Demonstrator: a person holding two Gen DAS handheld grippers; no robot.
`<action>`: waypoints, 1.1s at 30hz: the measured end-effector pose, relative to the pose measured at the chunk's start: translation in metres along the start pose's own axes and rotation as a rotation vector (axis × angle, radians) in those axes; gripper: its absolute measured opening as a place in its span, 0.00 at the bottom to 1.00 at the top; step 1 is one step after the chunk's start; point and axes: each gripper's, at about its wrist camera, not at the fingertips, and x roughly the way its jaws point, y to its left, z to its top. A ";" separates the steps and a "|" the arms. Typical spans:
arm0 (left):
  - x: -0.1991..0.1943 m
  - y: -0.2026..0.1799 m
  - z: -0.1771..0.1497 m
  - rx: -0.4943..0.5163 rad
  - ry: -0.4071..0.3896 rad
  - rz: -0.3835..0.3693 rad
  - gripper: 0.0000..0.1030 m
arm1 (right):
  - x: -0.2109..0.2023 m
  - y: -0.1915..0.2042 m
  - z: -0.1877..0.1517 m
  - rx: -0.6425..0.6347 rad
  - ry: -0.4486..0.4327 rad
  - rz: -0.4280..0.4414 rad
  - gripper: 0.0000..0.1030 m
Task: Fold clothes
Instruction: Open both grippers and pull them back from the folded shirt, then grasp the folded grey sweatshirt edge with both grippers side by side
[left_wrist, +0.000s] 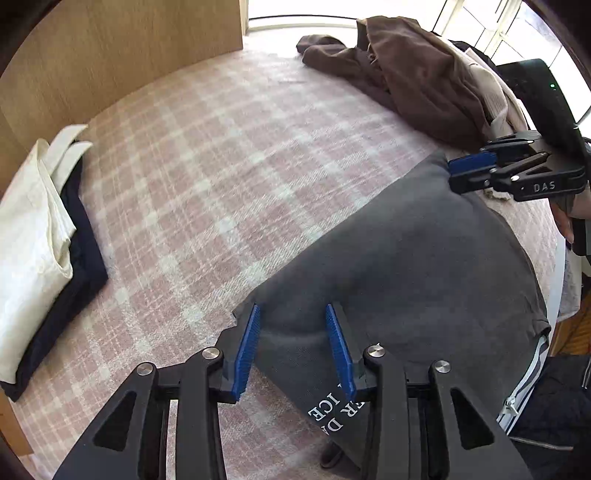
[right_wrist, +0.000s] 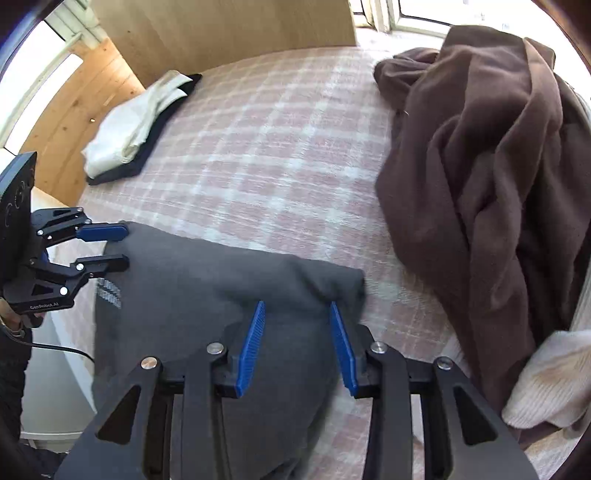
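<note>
Blue-padded fingers of the left gripper (left_wrist: 293, 345) fill the bottom of the left wrist view, spread apart over a corner of a dark grey garment (left_wrist: 417, 266) that lies flat on a bed covered in a pink and white checked sheet (left_wrist: 221, 147). Nothing is pinched between them. White lettering on the grey cloth shows near the right finger, partly covered and too broken to read.

At the right edge of this view, the right gripper (left_wrist: 467, 173) reaches in at the garment's far corner; its jaws stand apart, and whether they touch the cloth cannot be told. The right wrist view shows them spread over the grey fabric, released.

Only the right wrist view shows the full heap of a brown garment (right_wrist: 480, 166) and a cream knit piece (right_wrist: 546, 380) under it, cut off by the frame. Both views show a stack of folded clothes (right_wrist: 129, 129) near the wooden headboard (right_wrist: 221, 26), cream on top of dark navy.

A hand (right_wrist: 14, 321) holding the left gripper appears at the left edge, mostly hidden.
</note>
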 end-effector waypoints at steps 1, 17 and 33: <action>-0.005 0.010 -0.001 -0.040 -0.016 -0.030 0.36 | 0.000 -0.002 0.001 0.005 0.005 -0.035 0.34; -0.050 -0.008 -0.088 0.000 0.019 -0.169 0.34 | 0.013 0.098 -0.058 -0.230 0.109 -0.043 0.36; -0.049 -0.022 -0.098 -0.137 -0.062 -0.219 0.37 | -0.021 0.094 -0.086 -0.117 0.011 0.061 0.44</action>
